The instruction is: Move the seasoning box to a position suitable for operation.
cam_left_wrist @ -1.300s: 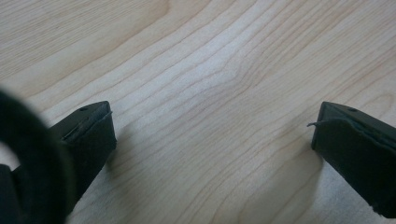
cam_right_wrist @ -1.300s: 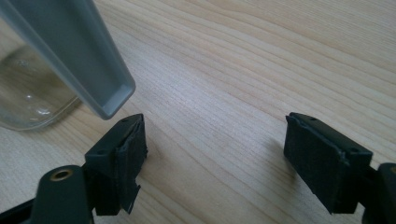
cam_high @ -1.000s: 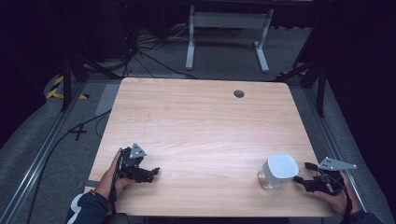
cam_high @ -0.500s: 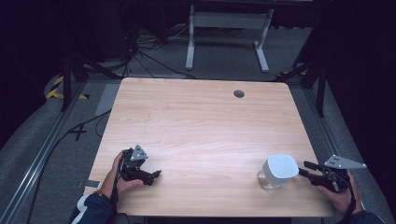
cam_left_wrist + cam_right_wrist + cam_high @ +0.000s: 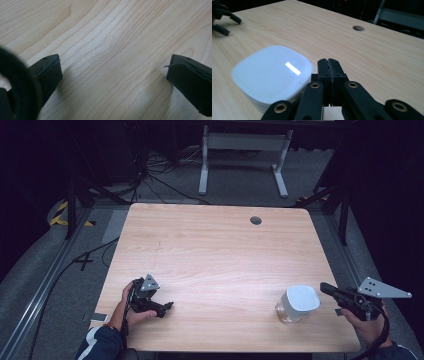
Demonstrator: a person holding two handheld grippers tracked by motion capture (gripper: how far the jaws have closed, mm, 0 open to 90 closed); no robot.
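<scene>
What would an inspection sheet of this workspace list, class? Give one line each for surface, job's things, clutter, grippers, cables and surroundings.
Surface: light wooden table, with a round grommet hole near the far edge.
Job's things: clear jar with a white lid, upright near the front right corner.
Clutter: nothing seen on the tabletop.
Grippers: left gripper open, jaws wide over bare wood; right gripper shut, empty, just beside the jar.
Cables: black cable on the floor left of the table.
Surroundings: dark room, white metal stand beyond the table, yellow-black tape on the floor.
</scene>
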